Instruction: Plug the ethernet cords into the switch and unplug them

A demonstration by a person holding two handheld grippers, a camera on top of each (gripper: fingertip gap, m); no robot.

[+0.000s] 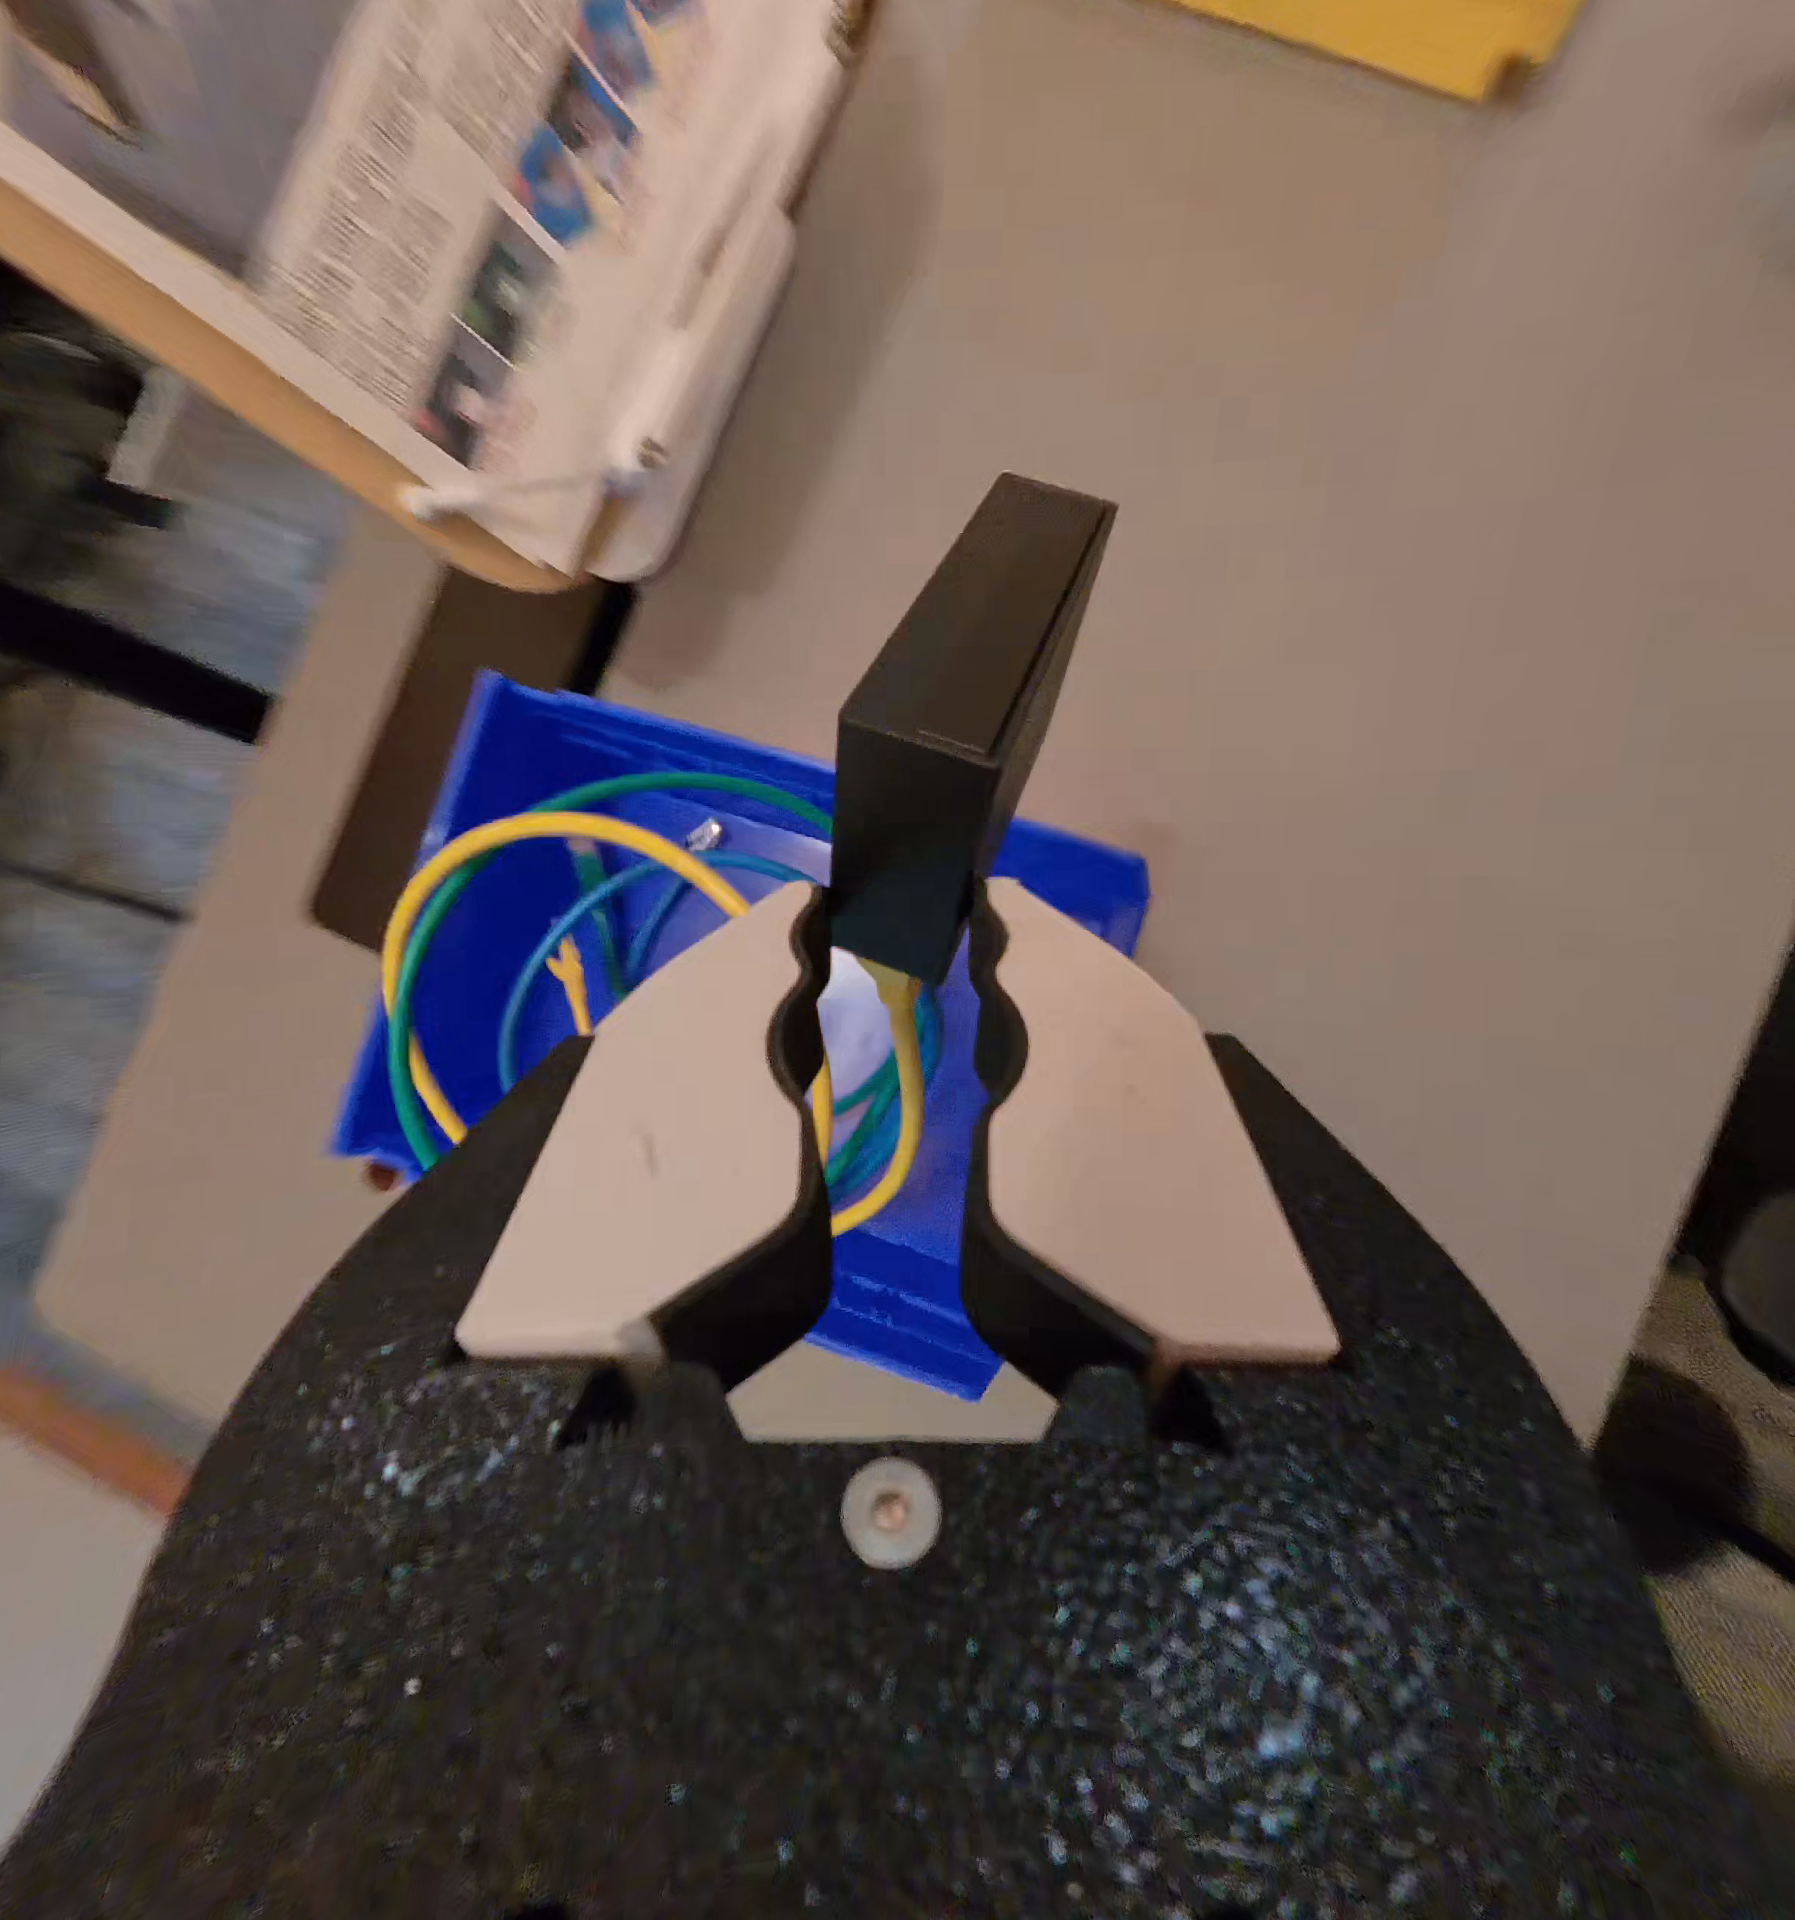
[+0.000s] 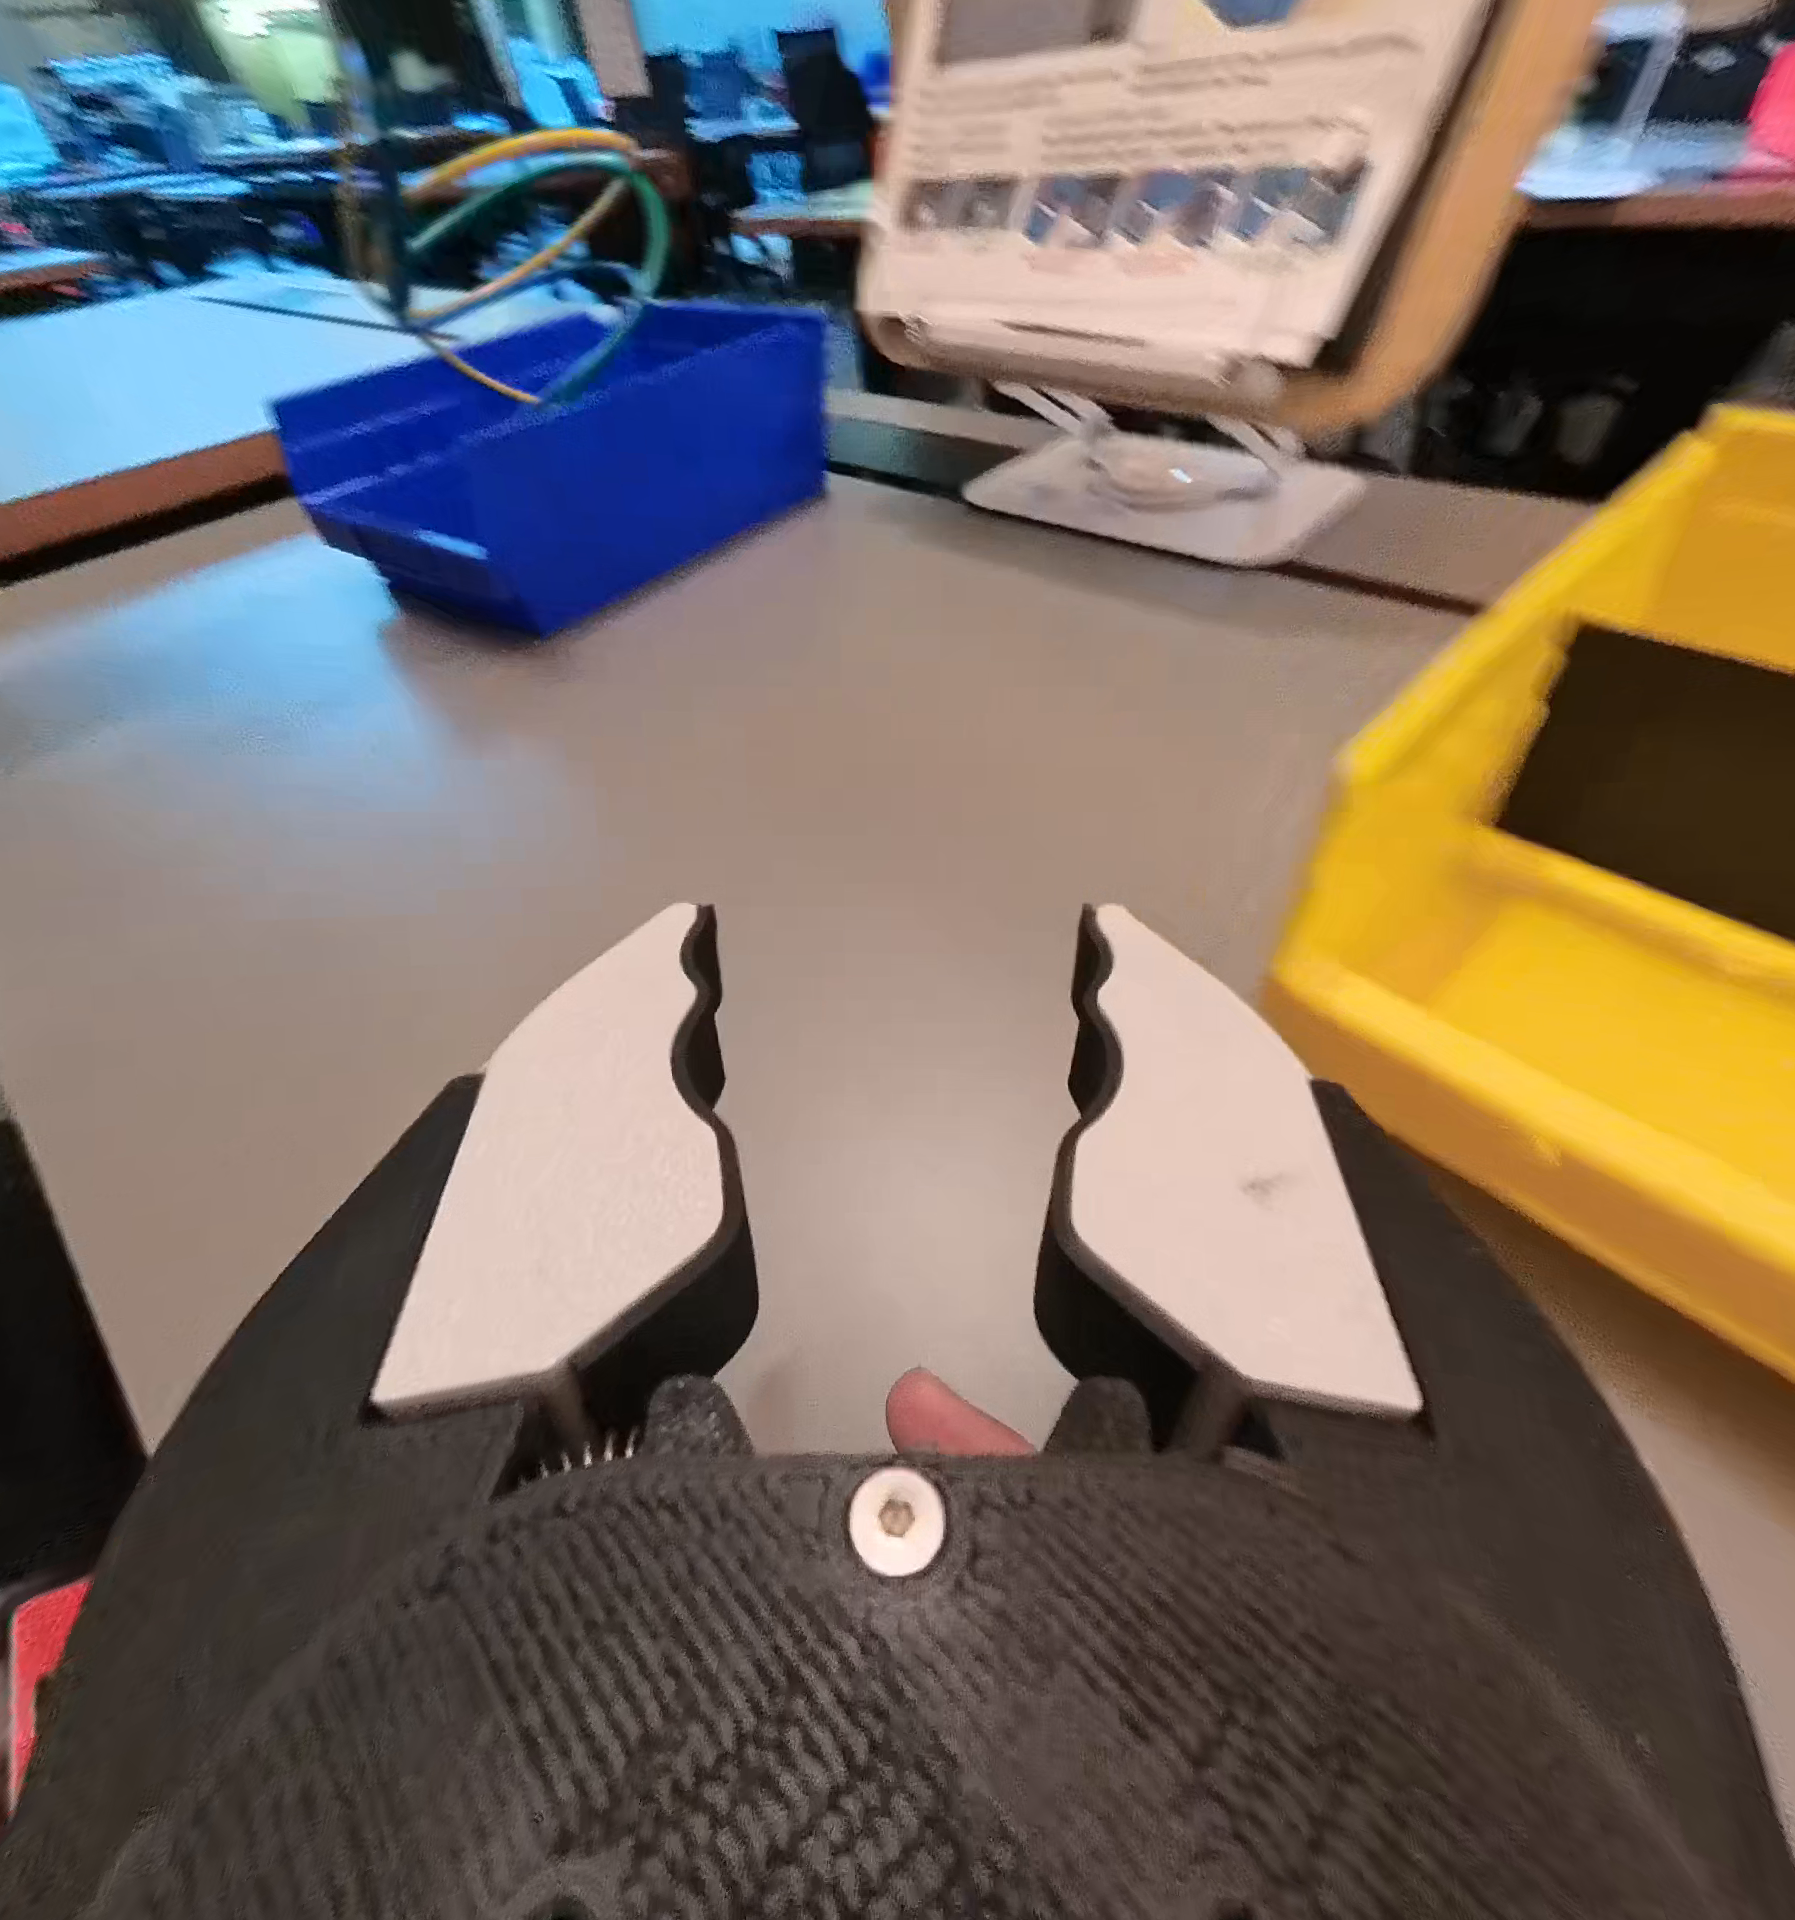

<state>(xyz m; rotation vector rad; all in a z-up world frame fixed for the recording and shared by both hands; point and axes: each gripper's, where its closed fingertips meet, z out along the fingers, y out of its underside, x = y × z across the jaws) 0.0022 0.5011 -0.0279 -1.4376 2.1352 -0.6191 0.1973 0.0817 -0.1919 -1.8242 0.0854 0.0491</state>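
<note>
In the left wrist view, a blue bin (image 1: 581,748) sits at centre left on the grey surface (image 1: 1340,623), with yellow cord (image 1: 425,1060) and green cord (image 1: 399,997) looped inside it. At frame centre the left tongs (image 1: 898,914) pinch the near end of the black switch (image 1: 966,727), lifted above the bin; a yellow plug (image 1: 893,982) appears seated in its underside, probably so the box stays steady while cords go in or come out. In the right wrist view the same bin stands at upper left with cords arching above it. The right tongs (image 2: 898,925) at centre hang wide apart and empty over bare surface, likely ready to fetch a plug. A yellow bin (image 2: 1495,1039) lies at right. A blurred paper stand (image 2: 1132,208) and office desks fill the background.
</note>
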